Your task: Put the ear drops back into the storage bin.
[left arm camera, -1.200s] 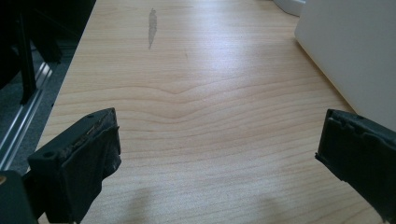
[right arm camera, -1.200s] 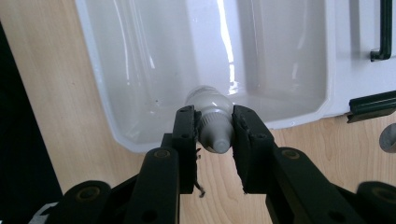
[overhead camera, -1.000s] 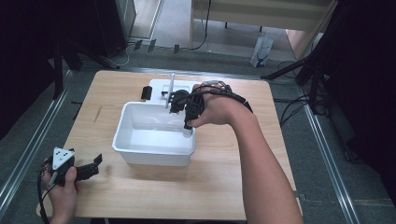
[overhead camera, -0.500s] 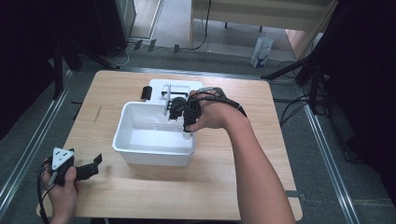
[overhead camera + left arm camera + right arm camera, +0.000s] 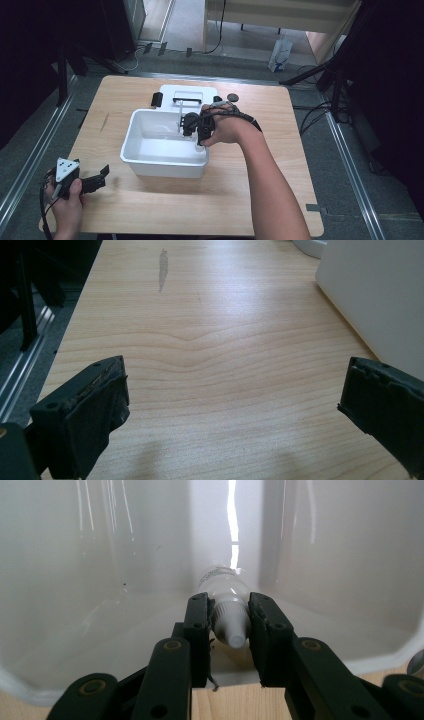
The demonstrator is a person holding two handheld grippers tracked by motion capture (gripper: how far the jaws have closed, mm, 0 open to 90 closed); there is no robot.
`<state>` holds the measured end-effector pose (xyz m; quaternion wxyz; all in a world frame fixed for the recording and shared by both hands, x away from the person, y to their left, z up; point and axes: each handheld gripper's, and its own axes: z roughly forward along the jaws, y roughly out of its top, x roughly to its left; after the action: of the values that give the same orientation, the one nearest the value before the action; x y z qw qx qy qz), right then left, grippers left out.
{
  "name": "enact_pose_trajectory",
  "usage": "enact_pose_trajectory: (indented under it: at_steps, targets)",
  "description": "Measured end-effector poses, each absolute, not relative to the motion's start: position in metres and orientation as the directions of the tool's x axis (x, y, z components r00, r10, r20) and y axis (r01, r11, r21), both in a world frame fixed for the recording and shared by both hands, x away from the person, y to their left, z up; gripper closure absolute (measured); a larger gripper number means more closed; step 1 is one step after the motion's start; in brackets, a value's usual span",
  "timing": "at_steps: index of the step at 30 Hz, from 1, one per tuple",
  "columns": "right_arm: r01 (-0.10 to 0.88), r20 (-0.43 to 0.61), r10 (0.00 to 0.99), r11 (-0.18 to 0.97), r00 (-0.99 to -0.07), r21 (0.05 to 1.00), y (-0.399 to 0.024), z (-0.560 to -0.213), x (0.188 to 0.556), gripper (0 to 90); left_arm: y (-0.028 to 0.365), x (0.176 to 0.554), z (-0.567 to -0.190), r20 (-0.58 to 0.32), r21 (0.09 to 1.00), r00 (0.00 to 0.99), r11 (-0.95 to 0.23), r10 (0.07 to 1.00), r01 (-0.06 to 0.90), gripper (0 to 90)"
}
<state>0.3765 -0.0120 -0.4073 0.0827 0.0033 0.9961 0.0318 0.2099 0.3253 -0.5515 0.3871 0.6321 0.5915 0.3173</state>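
My right gripper [image 5: 229,622] clamped on small white dropper bottle [image 5: 226,611], jaws gripping its cap end, bottle body pointing away into white tub [image 5: 90,570]. In high view, right gripper [image 5: 192,126] sits centre frame at tub's [image 5: 165,162] right inner edge. My left gripper [image 5: 232,402] wide apart, nothing between jaws, over bare wooden table [image 5: 210,330]; in high view it rests lower left [image 5: 95,181], well apart from tub.

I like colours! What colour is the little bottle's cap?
White, like the small bottle itself; clearest in the right gripper view.
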Motion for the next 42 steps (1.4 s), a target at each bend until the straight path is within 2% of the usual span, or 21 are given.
enact_pose_trajectory:
  at_steps: [25, 42]
  targets:
    - [0.032, -0.126, 0.029, 0.999, -0.992, -0.019, -0.002, -0.431, 0.383, 72.2, 0.325, 0.21, -0.552, -0.064, 0.864, 0.098, 0.006, 0.993, 0.503, 0.0]
    - [0.044, -0.154, 0.058, 0.995, -0.986, 0.088, -0.013, -0.403, 0.375, 58.3, 0.325, 0.21, -0.551, -0.056, 0.864, 0.099, -0.001, 0.993, 0.504, 0.0]
